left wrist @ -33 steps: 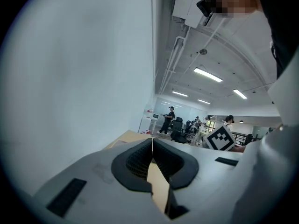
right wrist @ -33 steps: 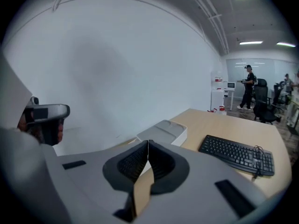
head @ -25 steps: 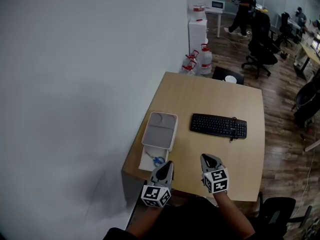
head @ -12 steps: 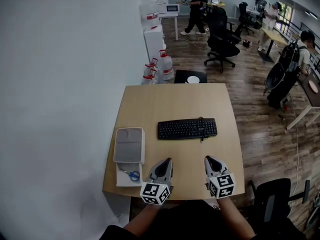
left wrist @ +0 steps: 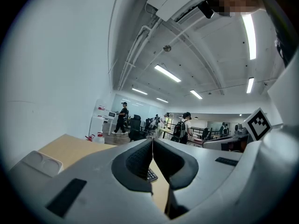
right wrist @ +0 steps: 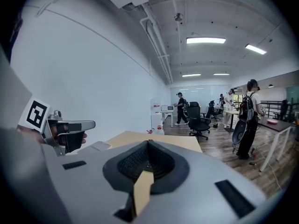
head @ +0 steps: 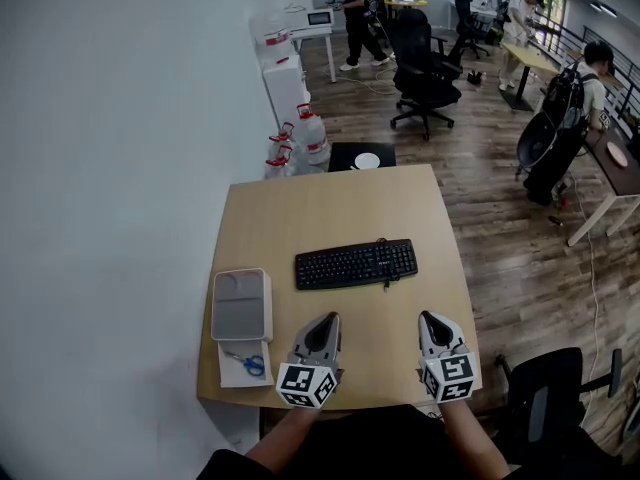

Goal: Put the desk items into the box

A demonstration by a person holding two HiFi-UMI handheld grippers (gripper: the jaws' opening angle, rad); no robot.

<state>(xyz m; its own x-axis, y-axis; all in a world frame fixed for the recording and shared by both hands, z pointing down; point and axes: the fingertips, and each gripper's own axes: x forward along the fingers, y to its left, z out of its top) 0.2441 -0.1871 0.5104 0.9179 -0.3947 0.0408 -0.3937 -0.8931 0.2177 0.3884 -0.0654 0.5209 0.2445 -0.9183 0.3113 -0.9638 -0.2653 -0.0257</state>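
Note:
On the wooden desk lies a black keyboard across the middle. At the left edge stands a grey box lid or tray, and just in front of it blue-handled scissors lie on a white sheet or open box. My left gripper hovers over the desk's near edge with its jaws shut and empty. My right gripper is held beside it on the right, also shut with nothing in it. In the right gripper view the keyboard shows through the jaw opening.
A white wall runs along the desk's left. Behind the desk stand water jugs and a black stool with a white dish. Office chairs, other desks and several people are farther back. A black chair is at my right.
The head view has swung so the desk now sits squarer and more central. Both grippers stay shut near the desk's front edge, a little farther apart.

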